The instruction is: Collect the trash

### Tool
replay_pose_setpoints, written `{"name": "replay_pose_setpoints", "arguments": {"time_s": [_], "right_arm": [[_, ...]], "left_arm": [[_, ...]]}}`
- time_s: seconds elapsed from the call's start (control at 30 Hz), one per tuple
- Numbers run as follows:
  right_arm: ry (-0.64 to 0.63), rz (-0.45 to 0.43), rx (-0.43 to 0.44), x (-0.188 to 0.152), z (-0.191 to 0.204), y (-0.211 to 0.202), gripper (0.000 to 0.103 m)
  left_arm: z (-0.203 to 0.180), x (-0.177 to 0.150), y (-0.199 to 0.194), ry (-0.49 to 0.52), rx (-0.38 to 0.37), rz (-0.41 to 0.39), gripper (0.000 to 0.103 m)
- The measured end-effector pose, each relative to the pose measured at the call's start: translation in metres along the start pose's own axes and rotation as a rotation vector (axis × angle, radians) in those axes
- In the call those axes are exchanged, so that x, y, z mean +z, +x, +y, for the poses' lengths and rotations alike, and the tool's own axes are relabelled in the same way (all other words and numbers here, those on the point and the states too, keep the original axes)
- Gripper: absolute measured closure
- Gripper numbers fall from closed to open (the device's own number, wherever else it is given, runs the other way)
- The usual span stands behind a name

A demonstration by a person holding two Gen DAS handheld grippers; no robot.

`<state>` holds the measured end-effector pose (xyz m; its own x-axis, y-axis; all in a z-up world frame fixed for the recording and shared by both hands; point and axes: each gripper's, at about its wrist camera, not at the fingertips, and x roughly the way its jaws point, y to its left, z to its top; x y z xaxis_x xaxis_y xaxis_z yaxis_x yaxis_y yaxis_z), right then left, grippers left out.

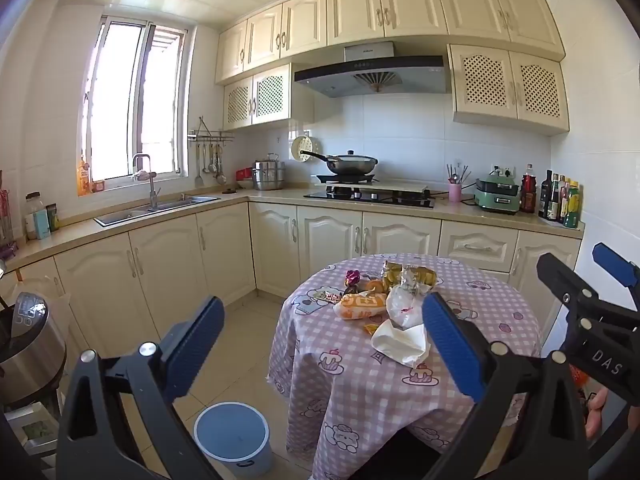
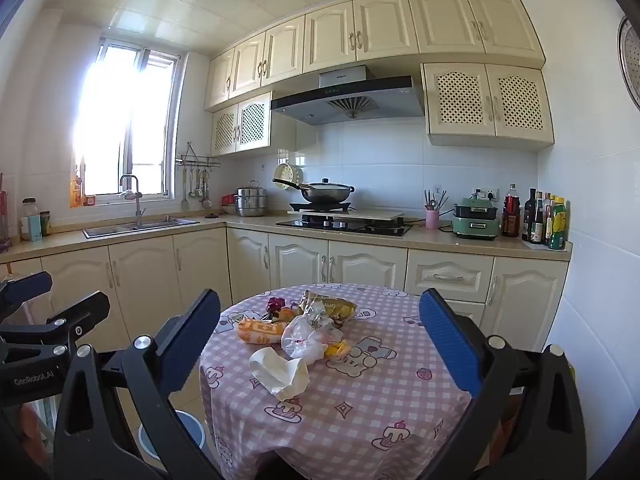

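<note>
Left gripper [image 1: 320, 344]: jaws spread wide, holding nothing, poised short of the tabletop. Right gripper [image 2: 320, 344]: jaws equally wide, likewise bare, hanging just short of the near edge.

Directly ahead, a heap of trash near the middle of the round tabletop [image 2: 360, 420], on a pink gingham cloth printed with bears and cupcakes. Nearest: a crumpled white paper napkin [image 2: 280, 374], soft and featherlight, likely best pinched at its raised fold. Just behind, touching it: a knotted clear plastic bag [image 2: 306, 336], thin, slippery, crushable; probably safest taken at the bunched top. To its left: an orange snack wrapper [image 2: 258, 332], puffy and glossy, apt to slide unless caught across the middle. Farther back: crinkled gold foil packets [image 2: 332, 306], stiff-edged but weightless, and a small purple foil twist [image 2: 274, 304]. All light; nothing fragile by appearance.

Down on the floor tiles, left of the tabletop: a round pale blue bin [image 1: 232, 436], open-topped, presumably the destination.
</note>
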<state>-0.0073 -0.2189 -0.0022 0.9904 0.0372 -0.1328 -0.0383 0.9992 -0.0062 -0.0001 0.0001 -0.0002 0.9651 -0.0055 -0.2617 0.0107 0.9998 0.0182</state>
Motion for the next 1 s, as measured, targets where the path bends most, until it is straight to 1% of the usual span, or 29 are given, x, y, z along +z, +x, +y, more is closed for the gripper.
{"name": "replay_pose_setpoints", "arguments": {"time_s": [0.27,0.37,0.83,0.87,1.0], "right_arm": [[0.001,-0.001,0.001,0.0,0.0,0.0,0.007],[0.002,0.001,0.004,0.0,0.0,0.0,0.007],[0.001,0.003,0.005,-0.002,0.001,0.002,0.007],[0.001,0.004,0.005,-0.003,0.002,0.005,0.007],[0.0,0.004,0.01,-0.003,0.004,0.006,0.007]], "left_arm": [[0.0,0.0,-0.003,-0.001,-0.005,0.002,0.006],[0.004,-0.003,0.003,-0.008,-0.003,0.004,0.006],[0.002,-0.011,0.004,-0.009,-0.003,0.006,0.006],[0.001,-0.004,0.003,-0.008,-0.001,0.009,0.006],[0.002,-0.003,0.001,-0.01,-0.002,0.007,0.006]]}}
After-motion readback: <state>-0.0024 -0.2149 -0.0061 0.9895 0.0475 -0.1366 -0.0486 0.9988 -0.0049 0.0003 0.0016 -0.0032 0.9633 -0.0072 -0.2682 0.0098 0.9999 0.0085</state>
